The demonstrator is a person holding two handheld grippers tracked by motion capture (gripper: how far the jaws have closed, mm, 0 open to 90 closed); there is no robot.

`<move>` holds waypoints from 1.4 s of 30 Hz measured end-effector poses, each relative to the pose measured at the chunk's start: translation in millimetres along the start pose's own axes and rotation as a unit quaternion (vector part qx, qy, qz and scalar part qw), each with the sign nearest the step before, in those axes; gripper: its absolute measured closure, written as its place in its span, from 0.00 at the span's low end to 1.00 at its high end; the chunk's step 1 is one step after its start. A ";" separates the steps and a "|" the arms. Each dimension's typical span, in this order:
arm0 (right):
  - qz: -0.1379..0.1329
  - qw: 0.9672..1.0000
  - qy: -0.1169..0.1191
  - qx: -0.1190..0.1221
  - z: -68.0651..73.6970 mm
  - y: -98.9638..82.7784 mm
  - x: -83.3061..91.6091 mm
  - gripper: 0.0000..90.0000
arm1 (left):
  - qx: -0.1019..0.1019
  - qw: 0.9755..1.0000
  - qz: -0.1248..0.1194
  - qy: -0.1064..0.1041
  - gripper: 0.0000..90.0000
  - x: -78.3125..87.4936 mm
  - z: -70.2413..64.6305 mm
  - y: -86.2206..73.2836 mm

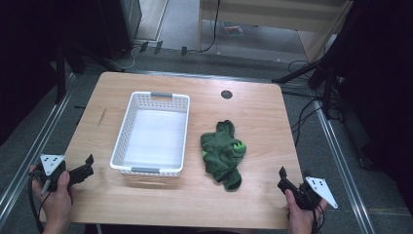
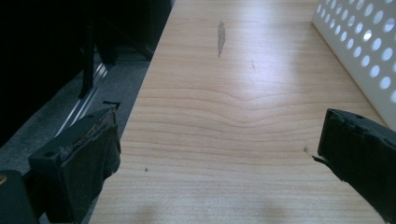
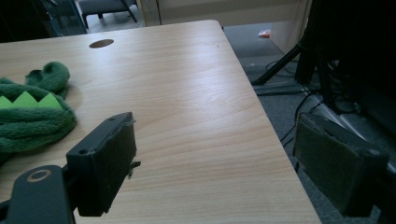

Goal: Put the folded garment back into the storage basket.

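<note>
We see a white perforated plastic basket (image 1: 152,134) standing empty on the pale wooden worktop (image 1: 253,112), with a dark green knitted garment (image 1: 223,153) bundled just beside it on the right. We judge that nothing is yet done: if it belongs in the basket, all remains. Our left tool (image 1: 84,168) and right tool (image 1: 284,179) hover at the near corners, jaws spread, holding nothing.

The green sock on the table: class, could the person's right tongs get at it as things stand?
Probably yes. The right tongs are open and hold nothing, and the green sock lies in the open on the table, with bare wood between them. The white basket sits on the sock's far side.
</note>
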State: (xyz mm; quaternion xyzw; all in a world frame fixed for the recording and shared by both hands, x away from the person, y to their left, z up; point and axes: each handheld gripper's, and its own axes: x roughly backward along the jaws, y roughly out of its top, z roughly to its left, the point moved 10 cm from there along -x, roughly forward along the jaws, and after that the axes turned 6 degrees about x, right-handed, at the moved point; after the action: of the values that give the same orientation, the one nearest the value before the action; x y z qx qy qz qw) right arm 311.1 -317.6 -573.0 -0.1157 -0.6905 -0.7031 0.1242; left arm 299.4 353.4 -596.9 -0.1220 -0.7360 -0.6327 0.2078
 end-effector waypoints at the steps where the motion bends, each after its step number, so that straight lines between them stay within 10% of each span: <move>1: 0.001 1.000 0.003 -0.003 0.6 0.5 0.6 0.16 | 0.001 1.000 -0.007 -0.001 0.00 0.7 -0.3 1.1; 6: 0.021 0.999 0.022 -0.013 5.0 3.6 3.7 0.19 | 0.000 1.000 -0.017 0.003 0.00 2.4 -1.3 1.9; 11: 0.043 0.999 0.027 -0.005 11.9 17.5 8.5 0.21 | 0.044 0.999 -0.008 -0.009 0.00 0.2 4.8 1.9; 15: 0.062 0.997 0.037 0.000 26.5 32.0 12.0 0.19 | 0.001 1.000 0.002 0.000 0.00 -0.9 -2.9 -0.5; 20: 0.086 0.995 0.042 0.028 48.5 42.2 10.0 0.19 | 0.023 0.999 0.024 0.001 0.00 -5.0 3.3 -2.1; 28: 0.149 0.983 0.075 0.082 101.0 50.0 3.4 0.19 | 0.011 0.999 0.042 0.000 0.00 -7.7 2.0 -4.6; 37: 0.186 0.975 0.095 0.079 140.2 54.8 -5.4 0.17 | -0.004 0.999 0.043 -0.004 0.00 -7.8 -1.1 -5.2; 42: 0.230 0.965 0.100 0.080 162.1 51.5 -11.5 0.10 | -0.015 0.999 0.046 -0.010 0.00 -7.0 -4.2 -6.3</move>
State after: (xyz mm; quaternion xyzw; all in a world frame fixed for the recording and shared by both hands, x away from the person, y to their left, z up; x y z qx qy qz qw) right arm 337.7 -156.2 -525.1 -0.1902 -0.6834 -0.6062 0.3596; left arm 303.5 348.8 -605.2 -0.1654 -0.7223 -0.6319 0.2273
